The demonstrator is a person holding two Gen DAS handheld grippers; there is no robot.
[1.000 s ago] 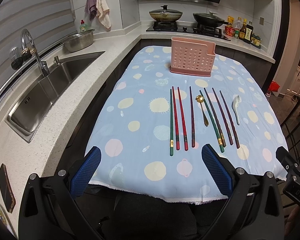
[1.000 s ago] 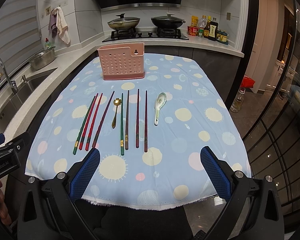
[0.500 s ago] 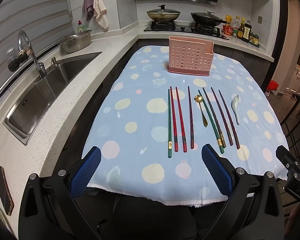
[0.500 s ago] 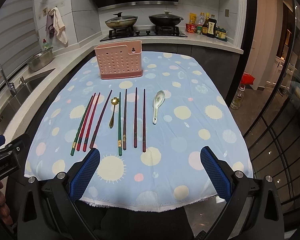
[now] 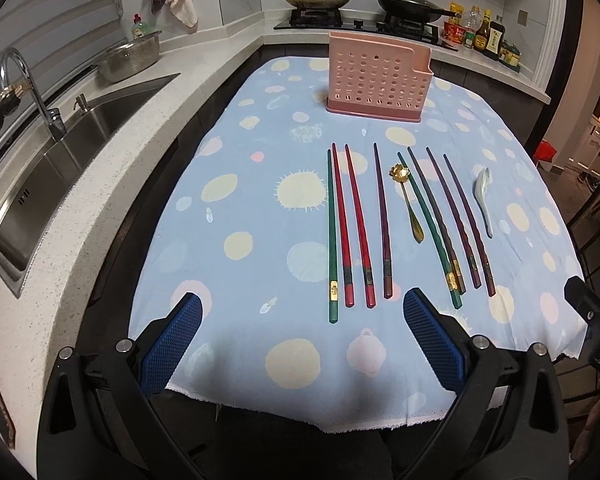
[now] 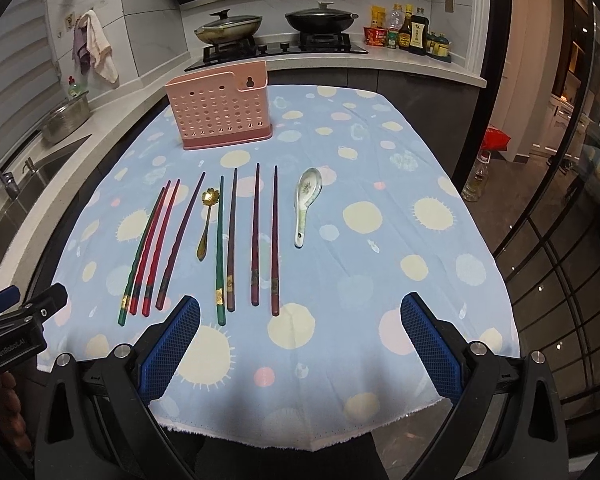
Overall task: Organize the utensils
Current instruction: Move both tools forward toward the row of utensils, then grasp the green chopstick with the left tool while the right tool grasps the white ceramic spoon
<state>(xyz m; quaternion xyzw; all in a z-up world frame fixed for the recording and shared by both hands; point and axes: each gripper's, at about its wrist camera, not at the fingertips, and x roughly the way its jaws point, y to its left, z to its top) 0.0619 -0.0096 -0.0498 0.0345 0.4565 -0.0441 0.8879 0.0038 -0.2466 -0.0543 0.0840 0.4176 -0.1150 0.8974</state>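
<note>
Hovering spread-jawed and empty, left gripper (image 5: pixel 302 344) and right gripper (image 6: pixel 300 346) face untouched chopsticks (image 6: pixel 255 236), spoons (image 6: pixel 306 204); pink holder (image 6: pixel 222 114) awaits.

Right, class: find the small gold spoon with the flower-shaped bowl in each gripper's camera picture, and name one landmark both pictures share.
Left wrist view: the small gold spoon with the flower-shaped bowl lies right of centre, among the chopsticks.
Right wrist view: the spoon lies left of centre, among the chopsticks.
Shared landmark: the pink perforated plastic utensil holder standing behind the row.
</note>
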